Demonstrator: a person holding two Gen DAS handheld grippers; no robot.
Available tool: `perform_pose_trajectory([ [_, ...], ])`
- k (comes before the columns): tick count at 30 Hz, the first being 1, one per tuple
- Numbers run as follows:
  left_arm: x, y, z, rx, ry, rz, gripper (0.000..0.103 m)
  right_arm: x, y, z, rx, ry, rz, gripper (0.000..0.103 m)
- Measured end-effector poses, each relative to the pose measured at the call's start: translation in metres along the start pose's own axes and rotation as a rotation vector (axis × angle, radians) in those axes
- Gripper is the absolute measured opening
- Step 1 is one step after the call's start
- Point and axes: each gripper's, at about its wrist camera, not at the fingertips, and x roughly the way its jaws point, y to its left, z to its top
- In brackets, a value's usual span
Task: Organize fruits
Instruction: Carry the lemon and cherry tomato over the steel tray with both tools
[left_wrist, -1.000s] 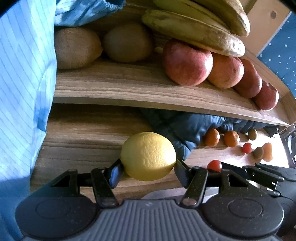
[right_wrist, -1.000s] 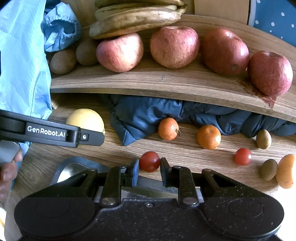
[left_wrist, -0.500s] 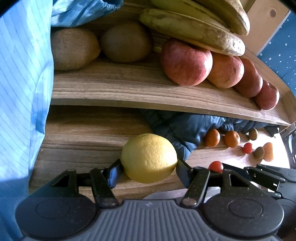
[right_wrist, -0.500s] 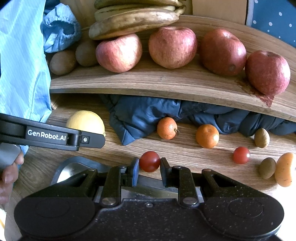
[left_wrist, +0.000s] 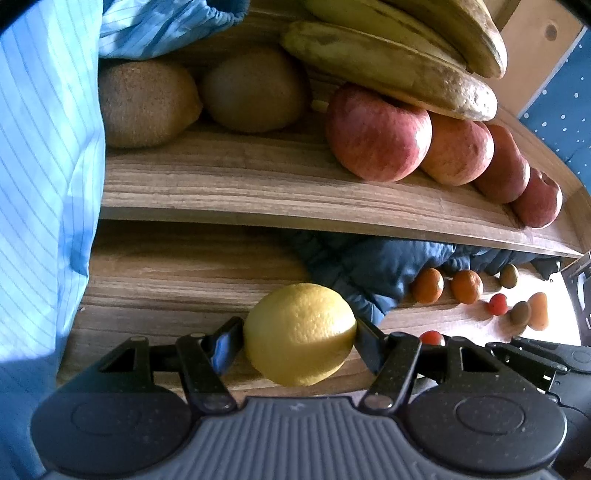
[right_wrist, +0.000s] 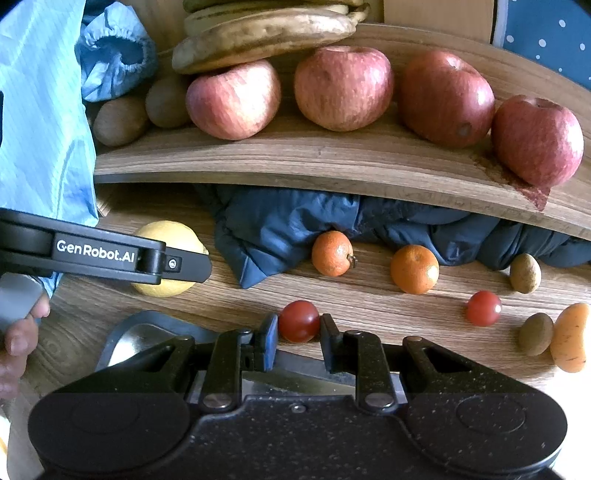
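My left gripper (left_wrist: 299, 334) is clamped on the lemon (left_wrist: 300, 334), held just above the lower wooden board (left_wrist: 177, 280) near the blue jacket (right_wrist: 295, 225), and my right gripper (right_wrist: 298, 325) pinches a cherry tomato (right_wrist: 298, 320) low over the same board. Risks as I judge them: the round lemon rolling out of the pads, or the tomato getting crushed. The upper shelf (right_wrist: 295, 162) is crowded with apples (right_wrist: 232, 99) and bananas (right_wrist: 266, 33), so a clumsy placement could knock one off.
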Motion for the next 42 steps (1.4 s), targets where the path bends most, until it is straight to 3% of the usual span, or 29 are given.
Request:
perform_pose_trajectory([
  [26, -0.018, -0.015, -0.012, 0.011, -0.04, -0.014, 0.065, -0.016, 0.0, -0.006, -0.006, -0.042, 0.014, 0.025],
  [42, -0.055, -0.023, -0.055, -0.031, -0.071, -0.004, 0.066, -0.057, 0.014, -0.033, -0.09, -0.078, 0.068, 0.025],
])
